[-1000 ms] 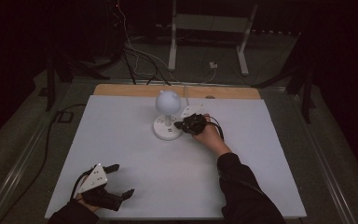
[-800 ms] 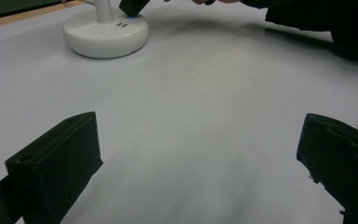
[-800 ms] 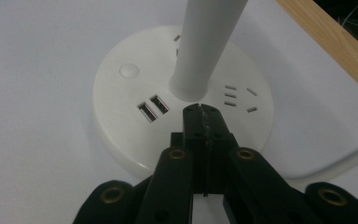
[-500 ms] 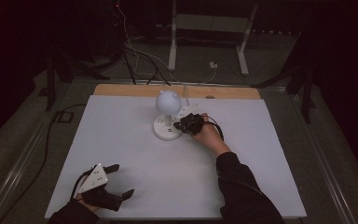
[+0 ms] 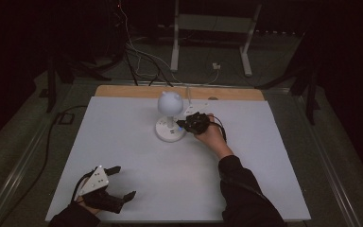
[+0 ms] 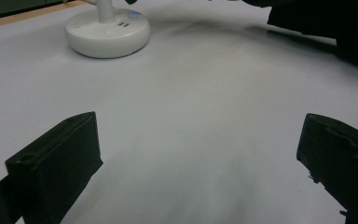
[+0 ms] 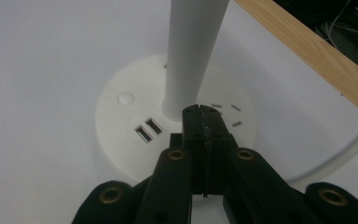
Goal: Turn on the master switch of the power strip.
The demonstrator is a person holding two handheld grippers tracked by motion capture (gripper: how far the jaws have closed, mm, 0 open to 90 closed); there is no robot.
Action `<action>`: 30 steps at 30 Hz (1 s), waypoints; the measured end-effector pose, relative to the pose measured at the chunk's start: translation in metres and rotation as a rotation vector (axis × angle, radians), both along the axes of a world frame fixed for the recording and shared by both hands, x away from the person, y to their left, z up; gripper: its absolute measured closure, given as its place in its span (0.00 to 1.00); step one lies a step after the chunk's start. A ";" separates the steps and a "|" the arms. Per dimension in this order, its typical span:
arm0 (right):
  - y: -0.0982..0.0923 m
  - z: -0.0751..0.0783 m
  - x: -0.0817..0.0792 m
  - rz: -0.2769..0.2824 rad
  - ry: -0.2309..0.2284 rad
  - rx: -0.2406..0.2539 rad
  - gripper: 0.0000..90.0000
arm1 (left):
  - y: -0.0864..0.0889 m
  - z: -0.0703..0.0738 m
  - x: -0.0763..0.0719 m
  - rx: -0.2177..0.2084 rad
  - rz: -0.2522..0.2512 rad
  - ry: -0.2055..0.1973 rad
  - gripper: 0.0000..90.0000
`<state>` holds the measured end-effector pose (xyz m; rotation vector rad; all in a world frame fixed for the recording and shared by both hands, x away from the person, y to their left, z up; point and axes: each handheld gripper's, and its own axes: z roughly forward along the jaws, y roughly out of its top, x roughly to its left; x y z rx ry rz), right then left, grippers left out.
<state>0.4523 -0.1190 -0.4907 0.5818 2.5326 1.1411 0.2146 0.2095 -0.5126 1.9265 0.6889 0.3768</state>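
Observation:
A white desk lamp stands at the back middle of the white table, with a round head (image 5: pixel 170 101), a stem (image 7: pixel 191 51) and a disc base (image 5: pixel 168 131) (image 7: pixel 130 121) (image 6: pixel 107 32). The base carries two USB ports (image 7: pixel 148 129), a round button (image 7: pixel 126 98) and socket slots. My right gripper (image 5: pixel 183 126) (image 7: pixel 200 114) is shut with nothing between its jaws. Its tips hang over the base just in front of the stem, and I cannot tell whether they touch it. At the table's front left my left gripper (image 5: pixel 122 182) (image 6: pixel 200 154) lies low and open, facing the lamp.
A wooden strip (image 5: pixel 179 92) (image 7: pixel 307 51) borders the table's far edge. The lamp's white cable (image 7: pixel 349 149) runs off behind the base. Beyond the table are dark floor cables and a white stand (image 5: pixel 208 42). Bare white tabletop (image 5: pixel 137 161) lies between the two grippers.

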 end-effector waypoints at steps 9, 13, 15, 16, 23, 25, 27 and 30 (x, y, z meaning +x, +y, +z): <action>-0.009 0.000 -0.003 0.020 0.087 0.077 0.99 | 0.000 0.000 0.000 -0.008 0.000 0.002 0.00; -0.010 0.000 -0.006 0.030 0.108 0.083 0.79 | 0.000 0.000 0.000 -0.006 0.001 0.002 0.00; -0.010 0.000 -0.008 0.037 0.113 0.082 0.69 | 0.000 0.000 0.000 -0.004 0.001 0.002 0.00; -0.011 -0.001 -0.009 0.041 0.114 0.080 0.67 | 0.000 0.000 0.000 -0.005 0.001 0.001 0.00; -0.011 -0.003 -0.012 0.052 0.141 0.083 0.32 | 0.000 0.000 0.000 -0.004 0.000 0.001 0.00; -0.011 -0.003 -0.012 0.046 0.169 0.078 0.20 | 0.000 0.000 0.000 -0.004 0.000 0.001 0.00; -0.011 -0.003 -0.012 0.061 0.177 0.060 0.07 | 0.000 0.000 0.000 -0.005 0.000 0.001 0.00; -0.011 -0.004 -0.013 0.086 0.178 0.056 0.00 | 0.000 0.000 0.000 -0.007 0.001 0.001 0.00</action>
